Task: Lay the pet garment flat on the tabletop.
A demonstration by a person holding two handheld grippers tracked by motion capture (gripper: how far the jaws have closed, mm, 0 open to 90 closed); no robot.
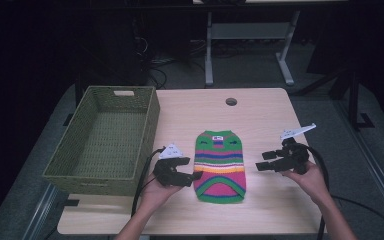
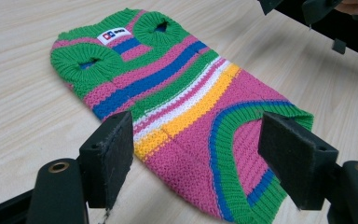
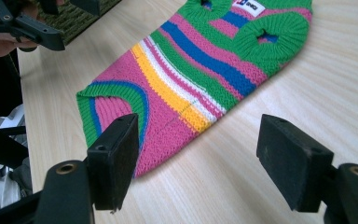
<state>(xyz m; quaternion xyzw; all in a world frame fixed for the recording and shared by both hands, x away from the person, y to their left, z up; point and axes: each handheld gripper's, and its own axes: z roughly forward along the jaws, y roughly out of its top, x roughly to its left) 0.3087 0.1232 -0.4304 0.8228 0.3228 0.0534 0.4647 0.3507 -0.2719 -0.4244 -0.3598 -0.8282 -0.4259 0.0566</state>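
Striped knit sweater flat on surface, high view adds wicker basket, left hand-held gripper and right hand-held gripper flanking, jaws apart, gripping nothing

Both forearms come in from six o'clock in the high view, spreading apart toward the middle of the frame. The left hand cups the left gripper from below; its jaws stand wide apart with nothing pressed between the pads, pointing toward three o'clock. The right hand holds the right gripper, its jaws likewise spread wide and pointing toward nine o'clock. The two grippers face each other, well apart.
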